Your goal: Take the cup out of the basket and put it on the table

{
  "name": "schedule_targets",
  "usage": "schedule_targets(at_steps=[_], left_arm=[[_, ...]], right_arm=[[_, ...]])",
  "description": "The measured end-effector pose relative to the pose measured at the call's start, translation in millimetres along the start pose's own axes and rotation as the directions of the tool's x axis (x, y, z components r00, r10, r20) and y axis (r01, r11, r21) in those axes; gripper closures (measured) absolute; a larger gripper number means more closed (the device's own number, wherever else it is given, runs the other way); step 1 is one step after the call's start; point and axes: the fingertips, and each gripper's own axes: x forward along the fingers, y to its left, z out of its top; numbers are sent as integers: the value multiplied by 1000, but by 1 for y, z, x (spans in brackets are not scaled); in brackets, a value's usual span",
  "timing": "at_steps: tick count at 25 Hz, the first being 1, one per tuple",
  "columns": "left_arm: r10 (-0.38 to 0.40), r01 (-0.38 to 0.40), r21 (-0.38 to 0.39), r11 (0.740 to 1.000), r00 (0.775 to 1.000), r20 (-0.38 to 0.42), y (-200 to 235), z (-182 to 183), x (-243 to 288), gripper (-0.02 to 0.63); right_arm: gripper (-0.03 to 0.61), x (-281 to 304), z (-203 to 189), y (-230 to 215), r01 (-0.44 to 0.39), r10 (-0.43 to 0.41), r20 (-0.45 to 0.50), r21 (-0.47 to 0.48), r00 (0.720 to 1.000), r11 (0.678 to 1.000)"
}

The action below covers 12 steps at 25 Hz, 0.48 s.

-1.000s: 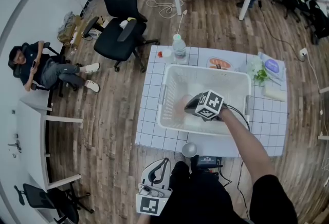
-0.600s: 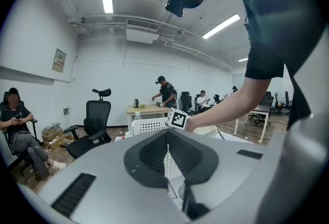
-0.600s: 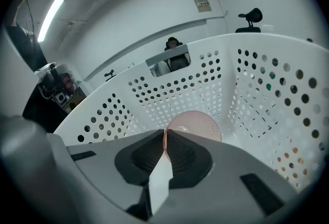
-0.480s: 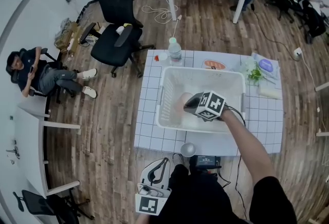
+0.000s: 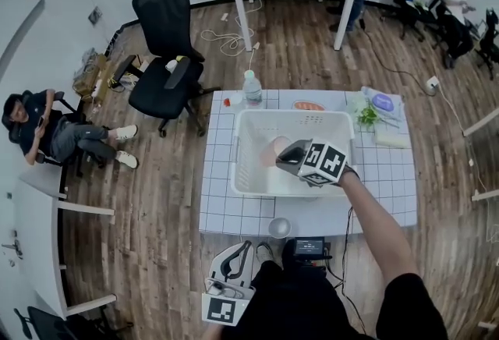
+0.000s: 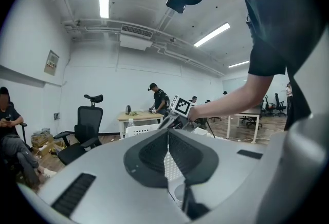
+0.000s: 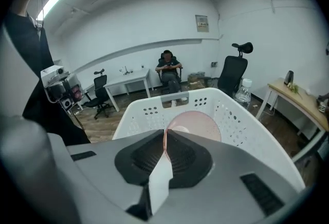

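The right gripper (image 5: pixel 287 157) is clamped on the thin rim of a pink cup (image 7: pixel 198 125) inside the white basket (image 5: pixel 290 114) on the tiled table (image 5: pixel 222 214). The left gripper (image 6: pixel 167 138), jaws together and empty, waits near the person's body. The cup looks like light, stiff and probably slick plastic, so the rim is the place to grip it. The basket seems to hold nothing else, though the gripper hides part of its floor.

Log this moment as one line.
right gripper: shut on cup rim, in basket | left gripper: shut, empty | table: cup not yet placed
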Motion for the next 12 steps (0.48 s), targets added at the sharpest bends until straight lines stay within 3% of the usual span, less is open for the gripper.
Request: schedule_targets(at_steps=[12], left_arm=[[-94,94,12,996,992,79,-10,6,-21,604]], right_arm=[[545,-64,28,54,149,-145,81,-39,986,988]])
